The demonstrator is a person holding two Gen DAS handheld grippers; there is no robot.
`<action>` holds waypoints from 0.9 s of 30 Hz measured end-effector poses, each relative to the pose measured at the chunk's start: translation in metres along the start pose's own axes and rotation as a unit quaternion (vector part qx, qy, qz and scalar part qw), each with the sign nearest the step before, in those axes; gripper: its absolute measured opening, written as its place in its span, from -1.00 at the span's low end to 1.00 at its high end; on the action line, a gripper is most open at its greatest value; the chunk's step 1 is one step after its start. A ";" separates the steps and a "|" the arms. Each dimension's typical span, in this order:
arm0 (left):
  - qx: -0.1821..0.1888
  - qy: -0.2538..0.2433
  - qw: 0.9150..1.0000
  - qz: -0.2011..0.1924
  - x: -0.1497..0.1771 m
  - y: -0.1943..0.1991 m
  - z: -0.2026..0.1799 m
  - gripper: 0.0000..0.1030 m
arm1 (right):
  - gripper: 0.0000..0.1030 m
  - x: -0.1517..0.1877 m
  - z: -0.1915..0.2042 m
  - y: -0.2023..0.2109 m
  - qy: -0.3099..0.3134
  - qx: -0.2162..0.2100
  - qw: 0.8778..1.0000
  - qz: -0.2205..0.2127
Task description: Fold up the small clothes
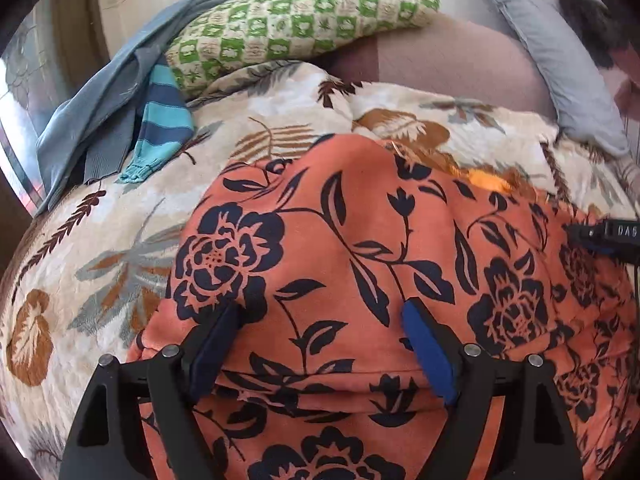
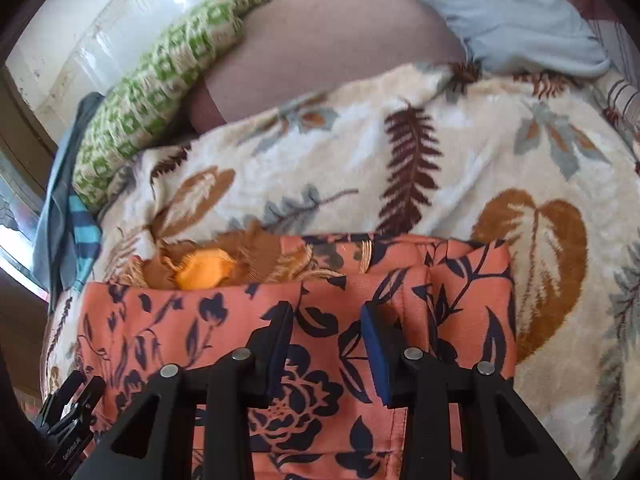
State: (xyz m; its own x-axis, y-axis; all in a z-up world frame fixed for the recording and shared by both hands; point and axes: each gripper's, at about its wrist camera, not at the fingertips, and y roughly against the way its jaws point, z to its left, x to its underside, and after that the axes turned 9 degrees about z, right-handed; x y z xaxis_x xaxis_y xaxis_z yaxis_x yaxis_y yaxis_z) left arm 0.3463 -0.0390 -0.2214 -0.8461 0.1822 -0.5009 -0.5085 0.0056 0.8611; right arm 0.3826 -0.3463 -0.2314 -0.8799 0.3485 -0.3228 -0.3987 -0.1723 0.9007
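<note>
An orange garment with a dark navy flower print [image 1: 360, 264] lies spread on a cream blanket with a leaf pattern [image 1: 100, 248]. My left gripper [image 1: 322, 306] hovers over the garment's near left part, jaws wide apart and nothing pinched between the blue pads. In the right wrist view the same garment [image 2: 192, 320] shows its far edge, with a yellow-brown lining [image 2: 204, 270] peeking out. My right gripper [image 2: 326, 310] stands over that edge, jaws narrowed but still apart, and the cloth between them lies flat. The right gripper's body [image 1: 600, 236] shows at the far right of the left wrist view.
A green checked pillow [image 1: 300, 20] and a grey pillow [image 1: 560, 64] lie at the back on a mauve sheet [image 1: 440, 60]. Blue-grey clothes and a teal-and-navy striped piece [image 1: 164, 120] are piled at the back left. Bare blanket [image 2: 400, 160] stretches beyond the garment.
</note>
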 end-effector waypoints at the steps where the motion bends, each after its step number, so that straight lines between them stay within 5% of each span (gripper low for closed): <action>1: -0.001 -0.001 1.000 -0.001 0.000 0.000 -0.001 0.66 | -0.24 0.000 0.002 0.000 0.009 0.004 1.000 -0.011; 4: 0.025 0.021 0.999 0.002 -0.003 0.000 0.009 0.68 | -0.24 0.000 0.015 0.007 0.040 0.028 0.999 -0.019; 11: 0.028 0.070 0.997 -0.019 -0.004 0.007 0.026 0.68 | -0.24 0.014 0.033 0.034 0.064 -0.022 0.997 -0.041; 14: 0.007 0.038 0.999 0.005 -0.002 -0.003 0.016 0.73 | -0.24 0.028 0.050 0.034 0.093 -0.029 0.995 -0.021; 17: -0.004 0.018 1.000 0.008 -0.001 -0.005 0.008 0.85 | -0.24 0.040 0.058 0.009 0.108 0.008 0.994 0.030; 20: 0.004 0.022 1.000 0.015 -0.001 -0.008 0.010 0.93 | -0.23 0.044 0.066 0.008 0.130 0.033 0.991 0.015; 27: 0.004 0.018 1.000 0.018 -0.001 -0.010 0.009 0.98 | -0.23 0.045 0.051 0.025 0.093 0.015 0.996 -0.011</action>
State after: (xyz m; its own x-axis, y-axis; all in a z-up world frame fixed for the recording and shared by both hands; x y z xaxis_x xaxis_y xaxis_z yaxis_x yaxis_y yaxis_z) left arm 0.3534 -0.0306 -0.2288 -0.8693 0.1472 -0.4718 -0.4761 0.0067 0.8794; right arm 0.3461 -0.2884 -0.2084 -0.9047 0.1751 -0.3884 -0.4133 -0.1389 0.9000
